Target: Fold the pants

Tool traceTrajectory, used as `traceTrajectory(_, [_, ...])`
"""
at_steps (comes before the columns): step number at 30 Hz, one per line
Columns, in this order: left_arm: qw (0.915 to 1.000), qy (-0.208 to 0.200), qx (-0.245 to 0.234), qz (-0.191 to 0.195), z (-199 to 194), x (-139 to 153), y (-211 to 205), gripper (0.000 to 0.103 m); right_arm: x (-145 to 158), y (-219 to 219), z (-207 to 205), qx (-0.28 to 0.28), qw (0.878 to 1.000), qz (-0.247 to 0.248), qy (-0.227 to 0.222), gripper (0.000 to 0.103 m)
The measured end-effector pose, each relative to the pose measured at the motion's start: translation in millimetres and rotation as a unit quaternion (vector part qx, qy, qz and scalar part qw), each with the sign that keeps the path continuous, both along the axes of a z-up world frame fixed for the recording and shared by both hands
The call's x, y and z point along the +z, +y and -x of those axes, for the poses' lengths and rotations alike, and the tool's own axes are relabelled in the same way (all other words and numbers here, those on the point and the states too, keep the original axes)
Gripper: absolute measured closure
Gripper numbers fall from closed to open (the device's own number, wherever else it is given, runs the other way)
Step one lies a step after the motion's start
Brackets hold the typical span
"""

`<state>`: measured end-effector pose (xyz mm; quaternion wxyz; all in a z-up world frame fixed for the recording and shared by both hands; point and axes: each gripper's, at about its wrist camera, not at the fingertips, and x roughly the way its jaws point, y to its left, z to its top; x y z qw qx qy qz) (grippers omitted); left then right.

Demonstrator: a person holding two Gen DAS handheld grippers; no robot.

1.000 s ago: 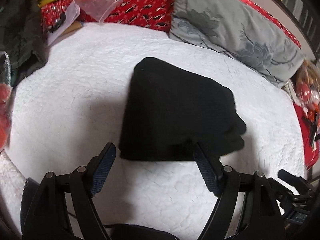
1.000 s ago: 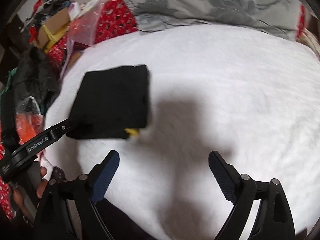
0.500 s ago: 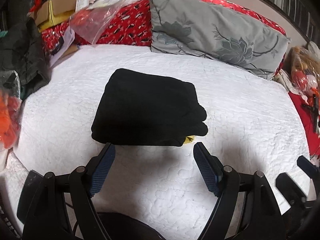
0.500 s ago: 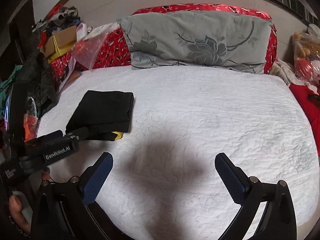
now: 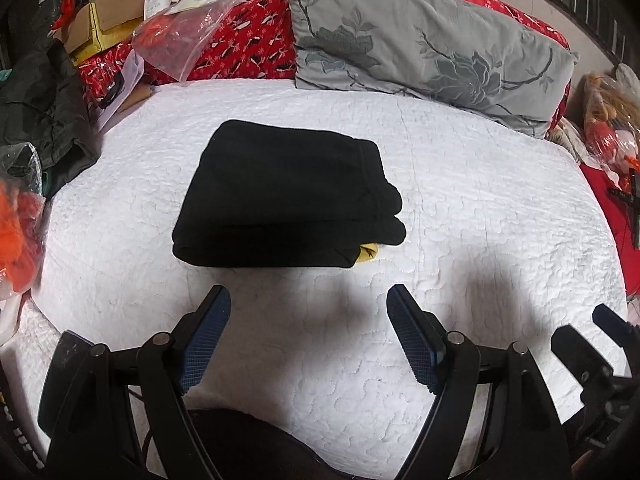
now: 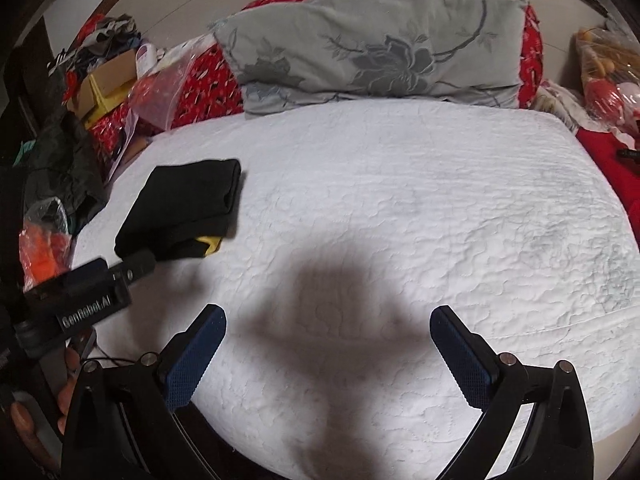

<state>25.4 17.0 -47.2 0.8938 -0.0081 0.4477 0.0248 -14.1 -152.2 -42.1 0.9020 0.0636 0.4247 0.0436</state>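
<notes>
Pants, black and folded into a thick soft stack, lie on the white quilt just ahead of the left gripper, whose jaws stand apart and empty. Farther right, the right gripper has just been opening its jaws, nothing between them, the stack well off to its left. The cloth looks light and floppy; layers would likely slide, so pinching the whole thickness at an edge seems wisest.
</notes>
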Motion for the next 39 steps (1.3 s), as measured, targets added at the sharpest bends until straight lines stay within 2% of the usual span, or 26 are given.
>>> traceTrajectory(7, [1.0,-0.003,0.004,-0.007,3,-3,0,0.022,-3,-7,-6,-0.02,1.0,0.018,0.01,0.0])
traceTrajectory(13, [0.9999,0.002,0.006,-0.008,4,-6,1,0.022,-1,-7,-7,-0.036,0.997,0.068,-0.001,0.0])
traceTrajectory(20, [0.9999,0.003,0.002,-0.011,4,-7,0,0.022,0,-9,-7,-0.036,0.997,0.071,-0.011,0.0])
traceTrajectory(39, [0.9996,0.016,-0.023,-0.004,3,-9,-5,0.022,-6,-8,-11,-0.032,0.997,0.069,0.006,0.0])
